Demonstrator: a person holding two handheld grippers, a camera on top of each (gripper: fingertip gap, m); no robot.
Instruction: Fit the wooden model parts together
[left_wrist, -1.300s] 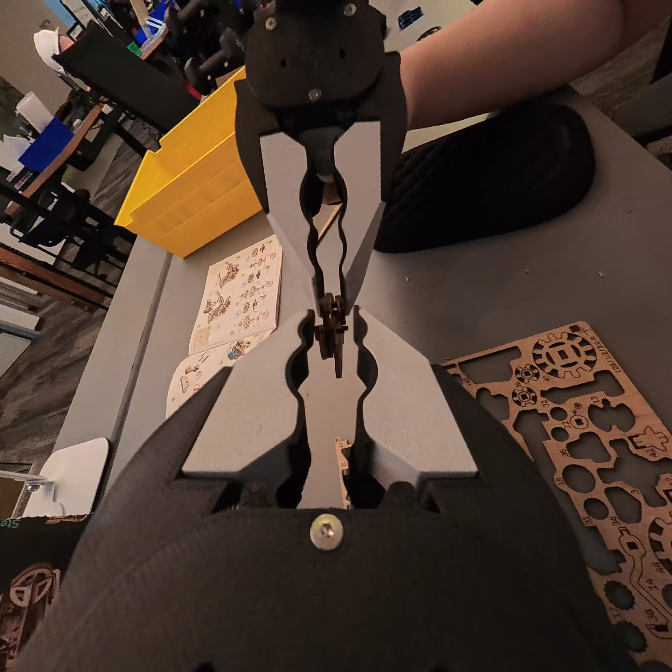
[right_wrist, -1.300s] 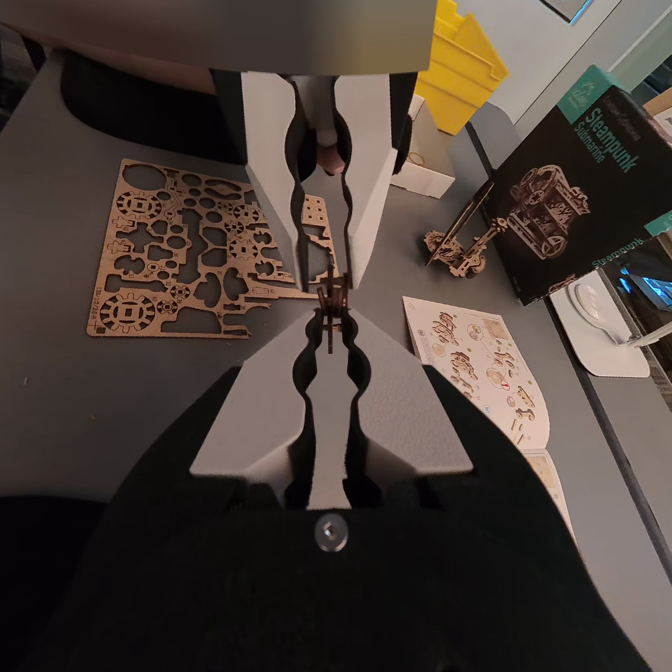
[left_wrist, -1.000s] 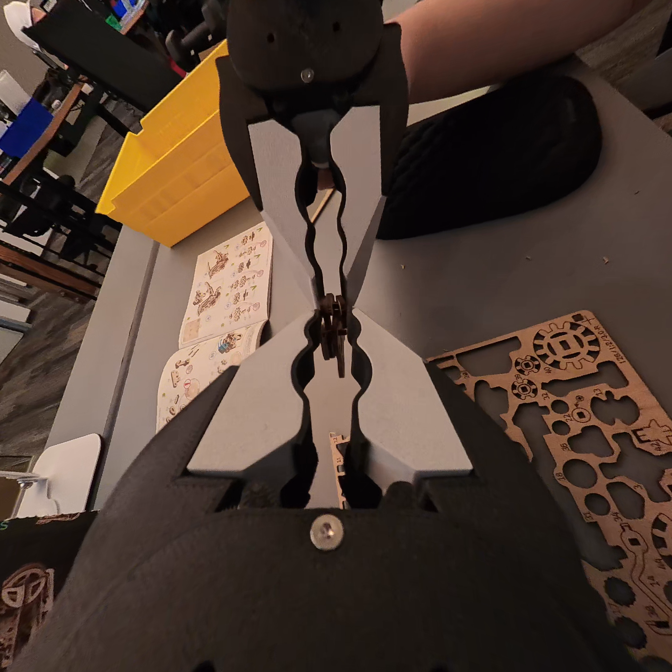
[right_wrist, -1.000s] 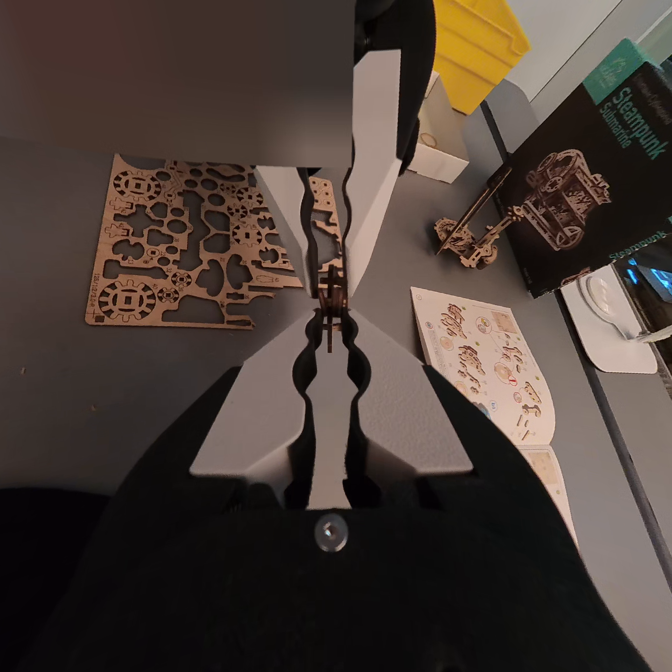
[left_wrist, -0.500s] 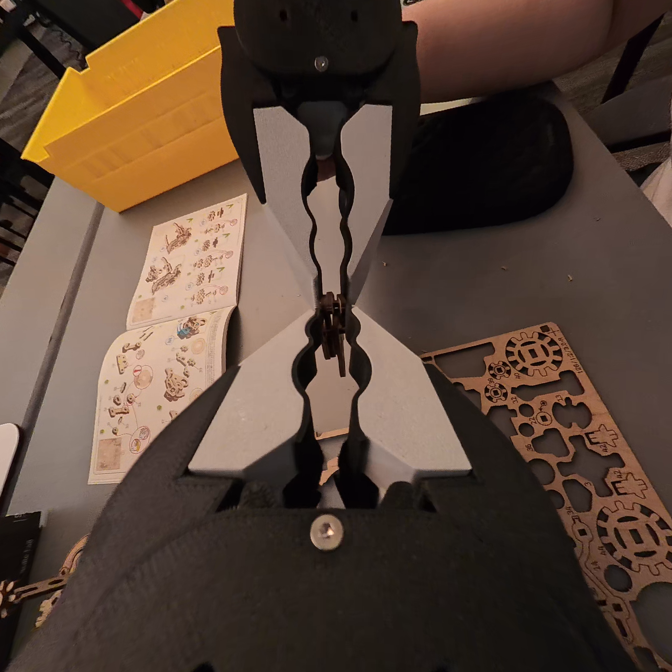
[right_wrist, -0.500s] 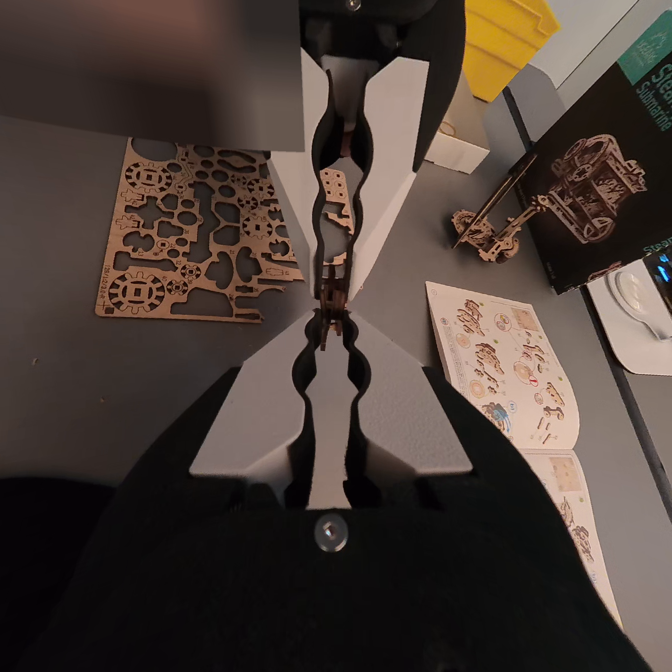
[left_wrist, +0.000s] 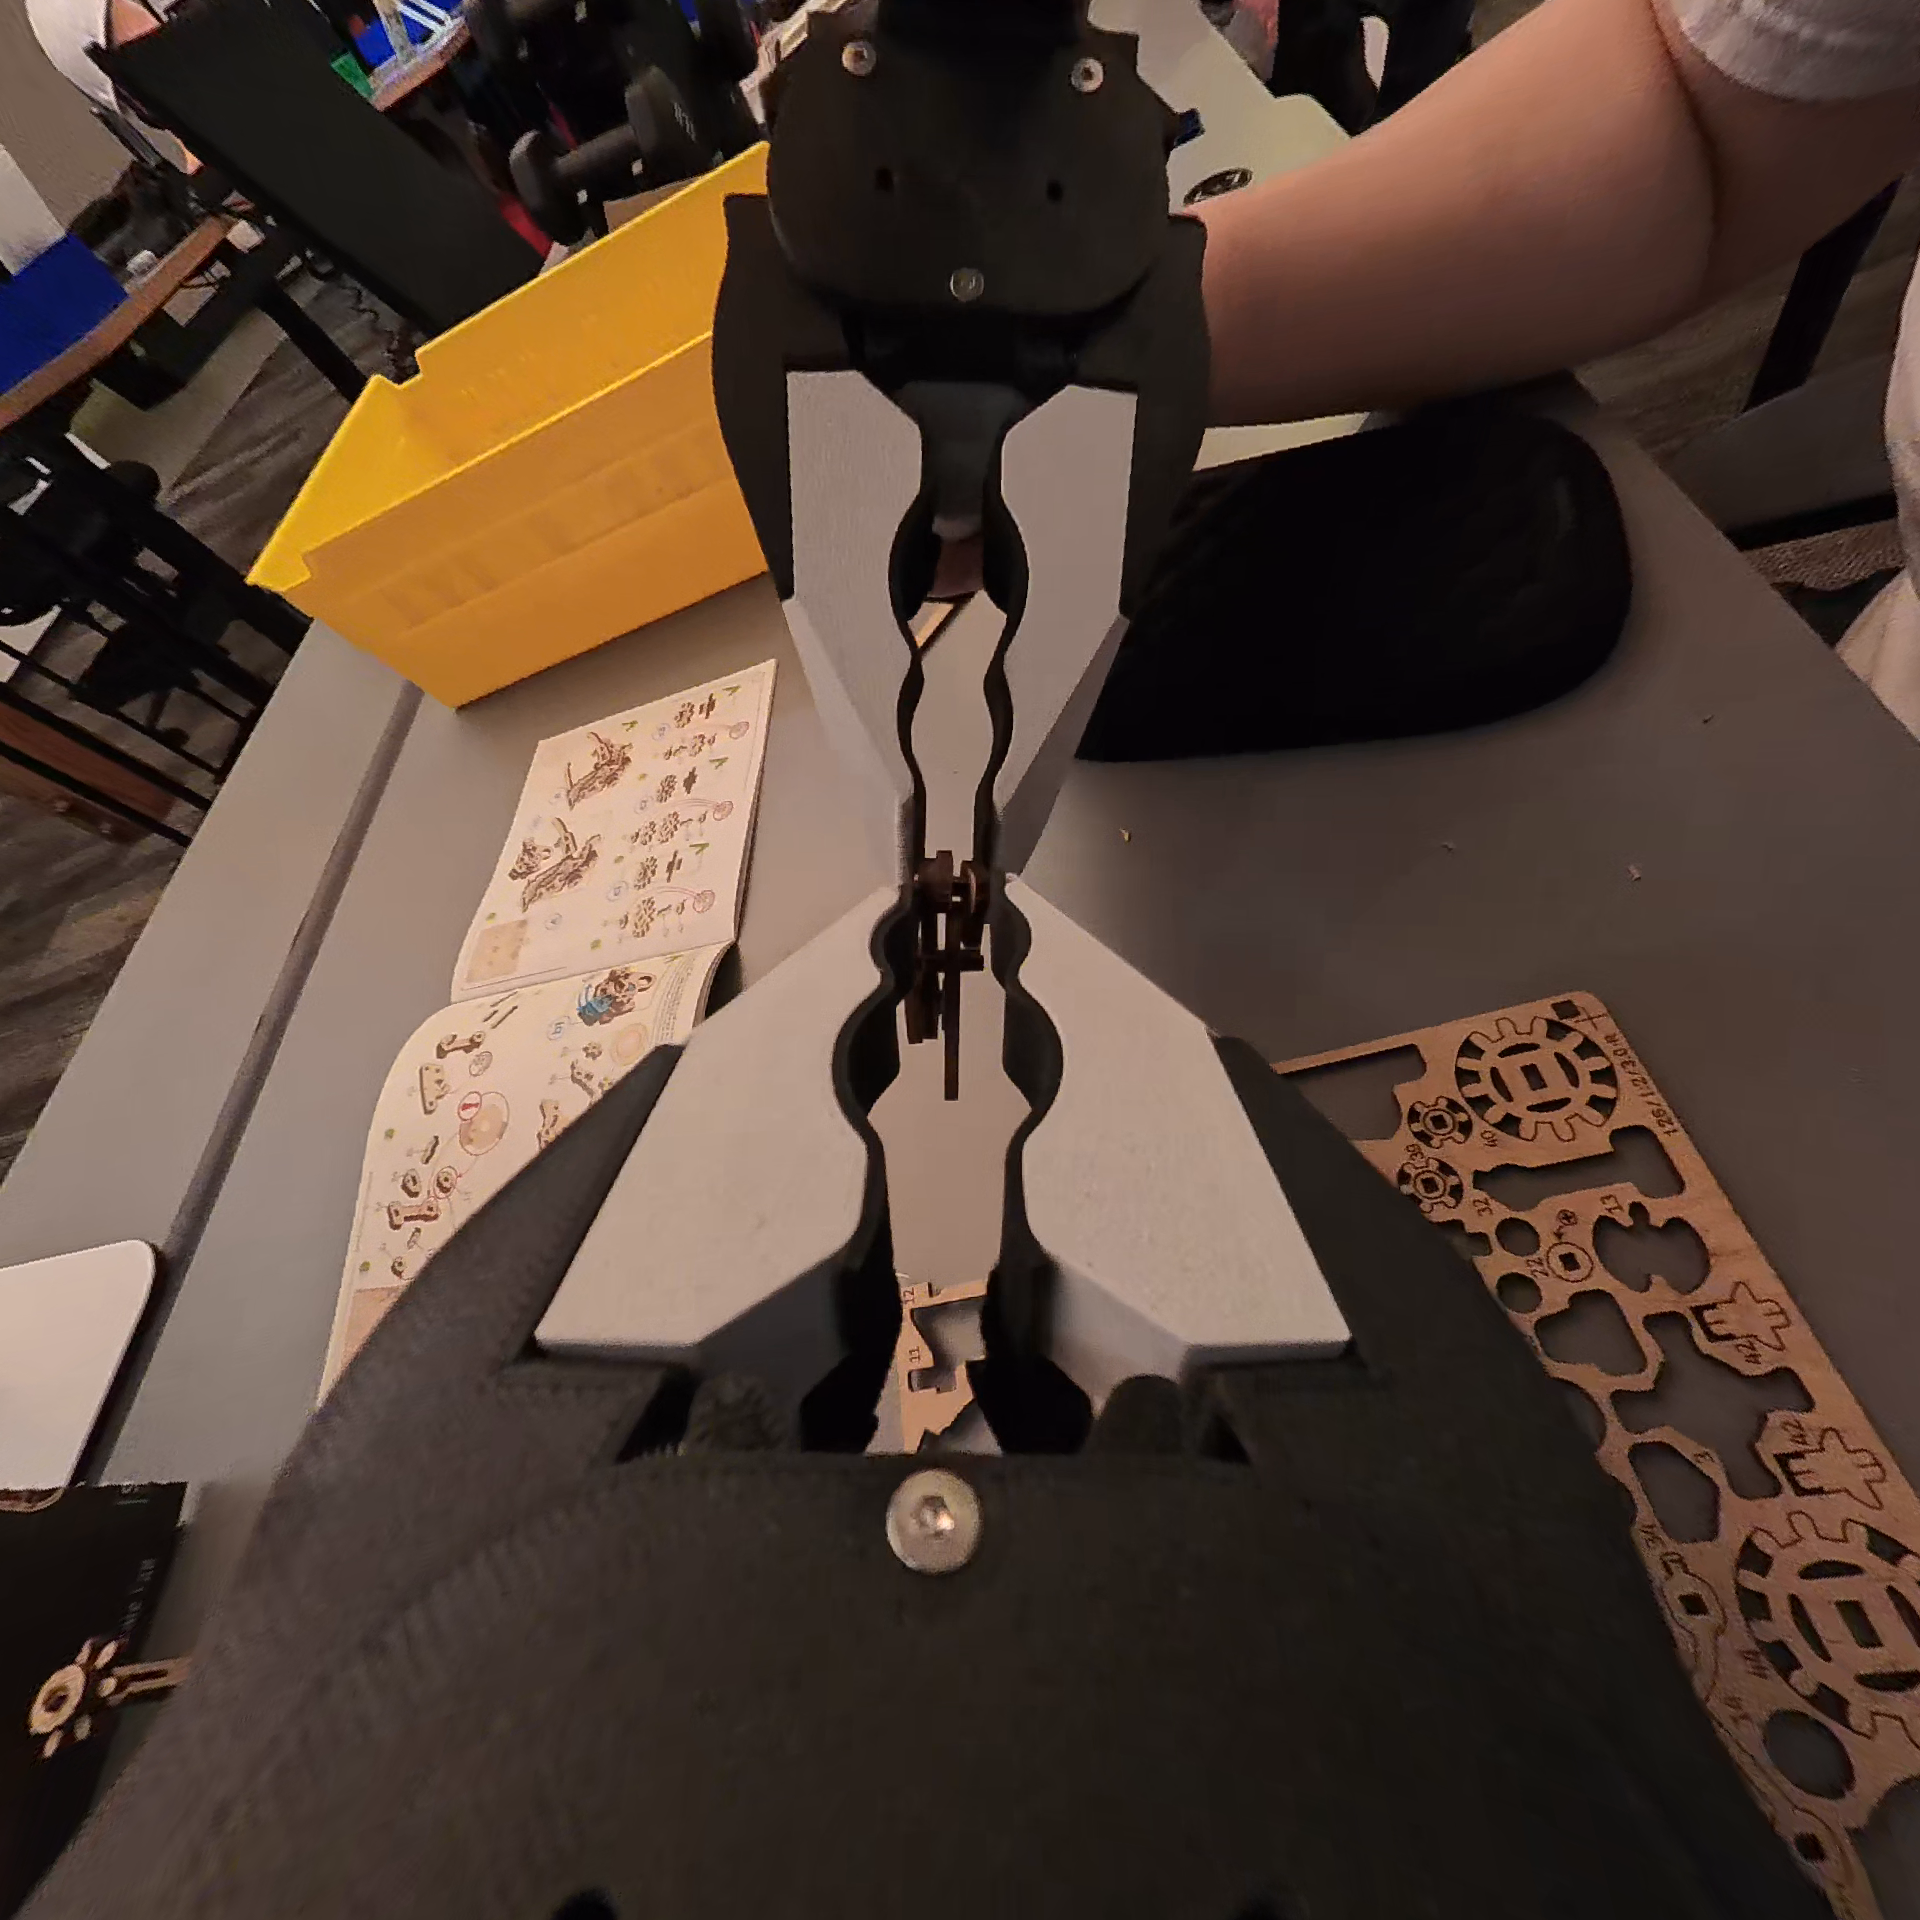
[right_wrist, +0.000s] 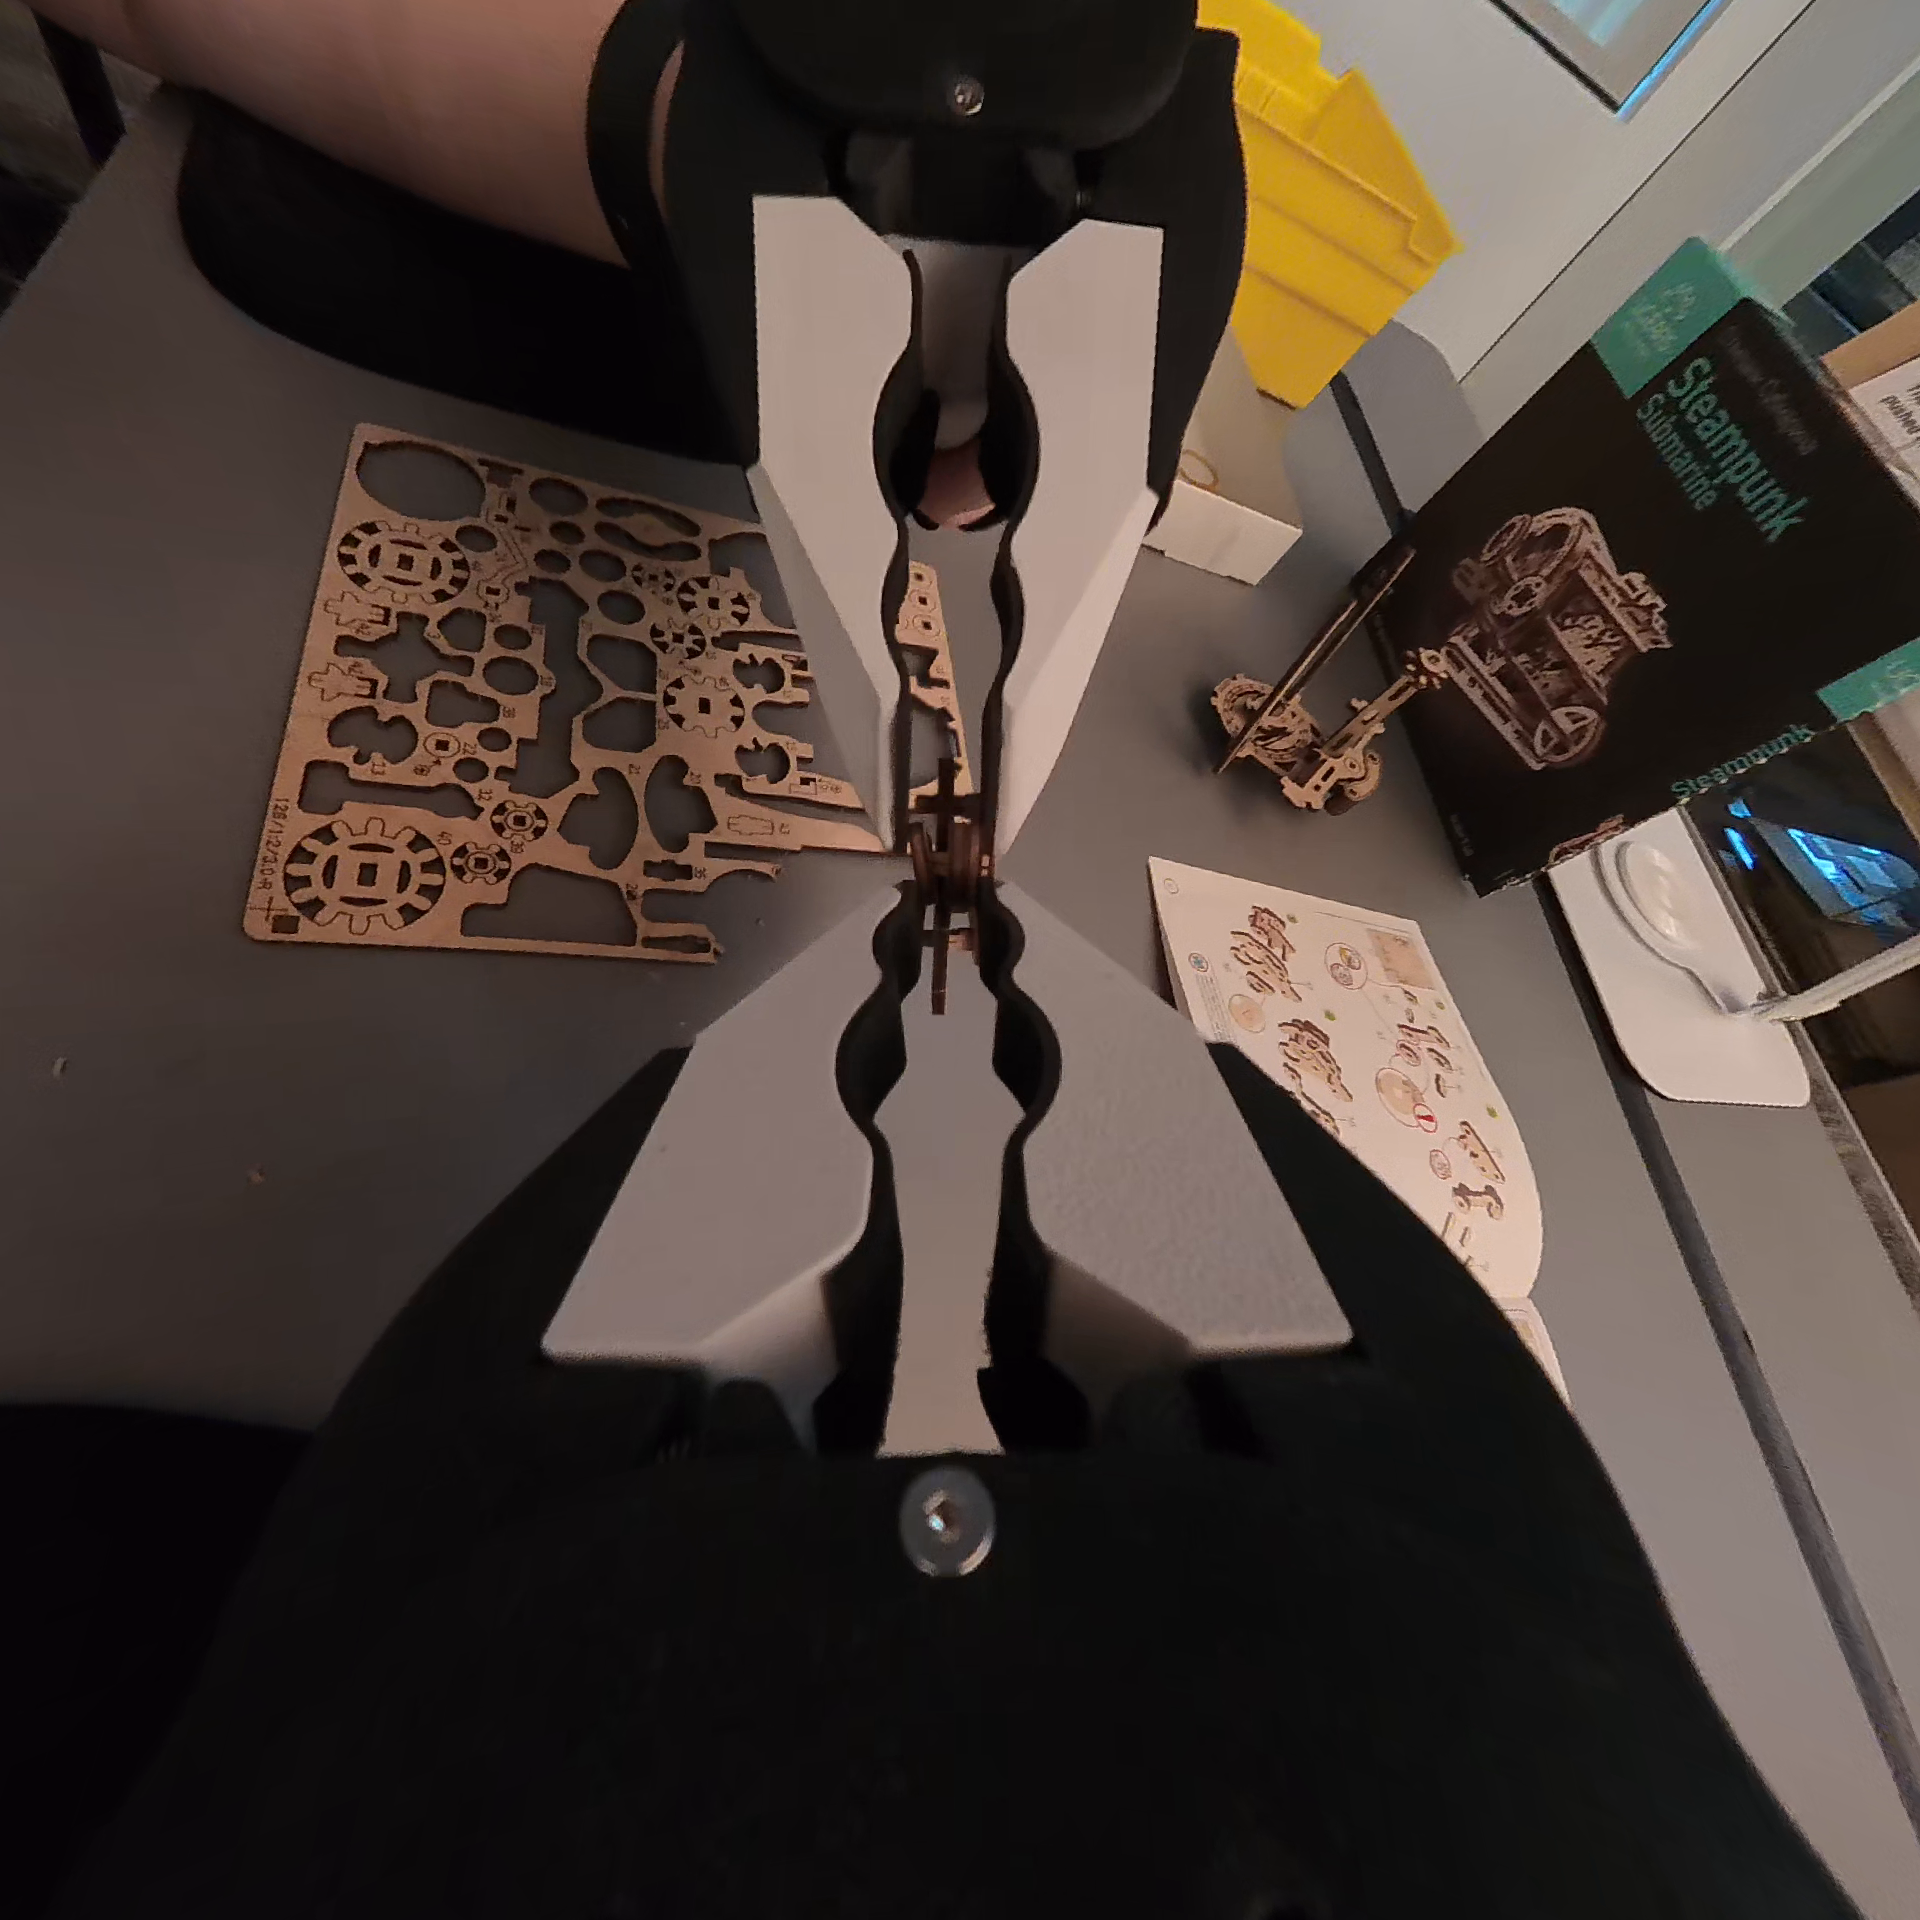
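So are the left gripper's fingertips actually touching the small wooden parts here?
Touching. In the left wrist view the left gripper has its tips closed against both sides of the wooden parts, no gap showing; the right gripper pinches them from opposite.

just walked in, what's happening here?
A person holds two grippers tip to tip above a grey table. The left gripper and right gripper are both shut on small dark wooden parts, pressed together between the tips. A punched-out wooden sheet and an open booklet lie below.
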